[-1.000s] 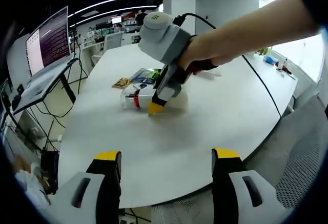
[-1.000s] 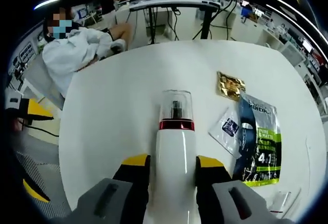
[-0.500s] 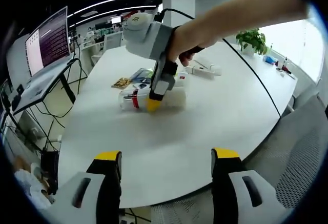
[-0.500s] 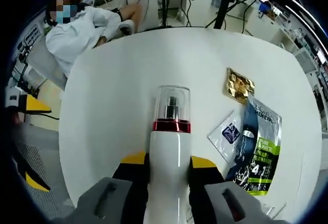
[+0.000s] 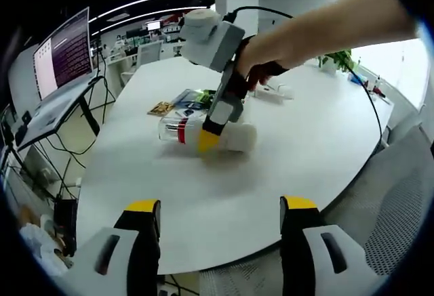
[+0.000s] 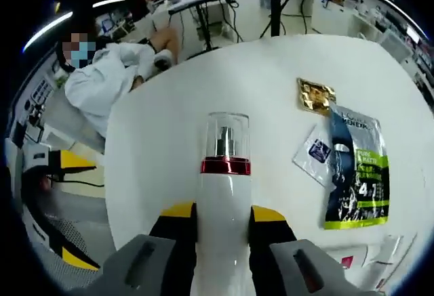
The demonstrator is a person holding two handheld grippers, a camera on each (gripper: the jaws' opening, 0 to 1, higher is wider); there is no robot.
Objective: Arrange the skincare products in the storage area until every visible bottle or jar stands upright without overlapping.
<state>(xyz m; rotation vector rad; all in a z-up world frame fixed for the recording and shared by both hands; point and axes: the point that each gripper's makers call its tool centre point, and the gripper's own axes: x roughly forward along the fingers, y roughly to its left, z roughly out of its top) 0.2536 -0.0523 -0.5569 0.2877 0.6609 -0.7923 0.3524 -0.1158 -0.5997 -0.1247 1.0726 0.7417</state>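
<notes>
A white pump bottle with a red ring and a clear cap lies on its side on the white table. My right gripper, held by a hand coming in from the right, is shut across the bottle's body. In the right gripper view the bottle runs straight out between the jaws, cap pointing away, with my right gripper pressed against both its sides. My left gripper hangs open over the table's near edge, with nothing between its jaws.
A gold sachet, a small white sachet and a blue-and-green packet lie flat to the right of the bottle. A seated person in white is past the table's edge. A laptop on a stand is at the left.
My right gripper's jaws have closed in onto the white bottle. That hand has shifted a little, and the bottle's base now sticks out further to the right. The left gripper has stayed still.
</notes>
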